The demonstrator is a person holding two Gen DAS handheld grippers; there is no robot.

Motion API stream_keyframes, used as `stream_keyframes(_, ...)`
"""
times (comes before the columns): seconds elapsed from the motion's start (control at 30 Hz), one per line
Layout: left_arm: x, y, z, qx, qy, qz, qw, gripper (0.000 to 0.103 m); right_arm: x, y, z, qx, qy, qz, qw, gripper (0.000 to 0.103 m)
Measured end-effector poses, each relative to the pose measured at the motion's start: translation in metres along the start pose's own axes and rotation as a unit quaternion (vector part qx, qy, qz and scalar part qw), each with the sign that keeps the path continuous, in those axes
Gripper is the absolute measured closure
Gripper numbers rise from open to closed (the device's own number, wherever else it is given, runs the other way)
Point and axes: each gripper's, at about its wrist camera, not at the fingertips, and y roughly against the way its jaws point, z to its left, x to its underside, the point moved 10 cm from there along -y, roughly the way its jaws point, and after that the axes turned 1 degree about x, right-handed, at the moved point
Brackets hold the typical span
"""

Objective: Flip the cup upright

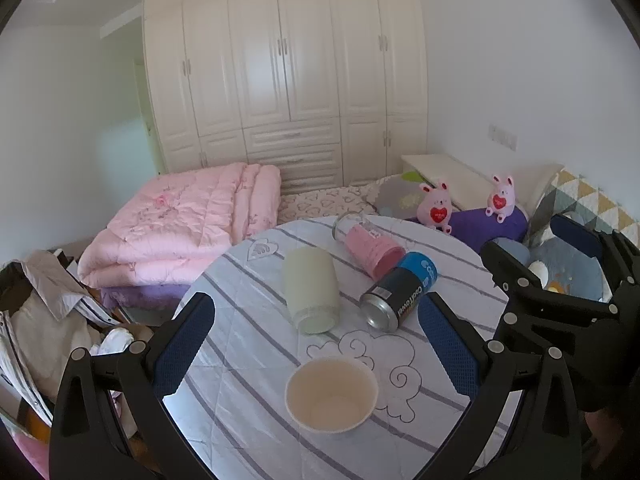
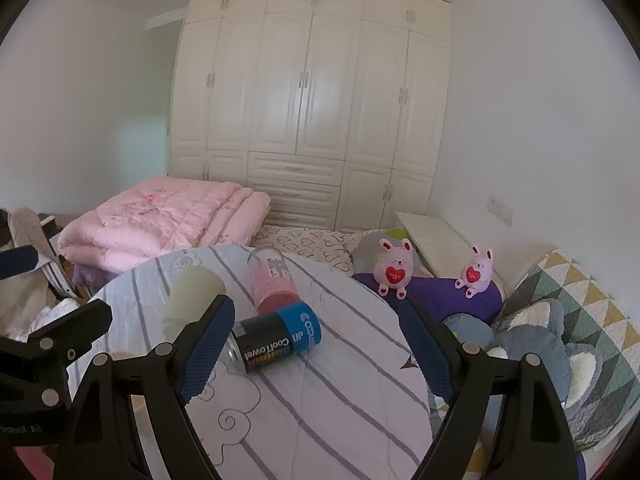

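A round table (image 1: 248, 360) under a striped cloth holds several cups. A pale green cup (image 1: 310, 290) lies on its side; it also shows in the right wrist view (image 2: 188, 296). A pink cup (image 1: 370, 248) with a clear base lies on its side, also in the right wrist view (image 2: 274, 284). A black and blue can (image 1: 398, 290) lies on its side, also in the right wrist view (image 2: 276, 338). A cream paper cup (image 1: 331, 394) stands upright near me. My left gripper (image 1: 316, 344) is open above the table, empty. My right gripper (image 2: 316, 344) is open, empty, near the can.
A folded pink quilt (image 1: 180, 236) lies on the bed behind the table. Two pink plush rabbits (image 1: 436, 208) sit on a purple cushion at right, with a grey plush (image 2: 552, 352) nearer. Clothes (image 1: 48, 312) are piled at left. White wardrobes (image 1: 280, 72) fill the back wall.
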Motion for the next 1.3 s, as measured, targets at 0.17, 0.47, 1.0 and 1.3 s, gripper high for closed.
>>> stream_keyframes(0.17, -0.002, -0.001, 0.0, -0.001, 0.001, -0.004, 1.0, 0.0, -0.002, -0.002, -0.001, -0.001, -0.002, 0.0, 1.0, 0.018)
stream_keyframes(0.47, -0.003, -0.004, -0.001, -0.007, -0.004, -0.009, 0.9999, 0.0, 0.001, -0.005, -0.002, -0.001, -0.006, 0.006, 1.0, 0.018)
stream_keyframes(1.0, 0.003, -0.006, 0.005, -0.003, 0.001, 0.002, 1.0, 0.0, 0.005, -0.005, 0.003, -0.007, -0.005, 0.015, 1.0, 0.018)
stream_keyframes(1.3, 0.005, -0.004, 0.012, -0.002, 0.002, 0.001, 1.0, 0.0, 0.003, -0.005, 0.008, -0.008, 0.001, 0.015, 1.0, 0.018)
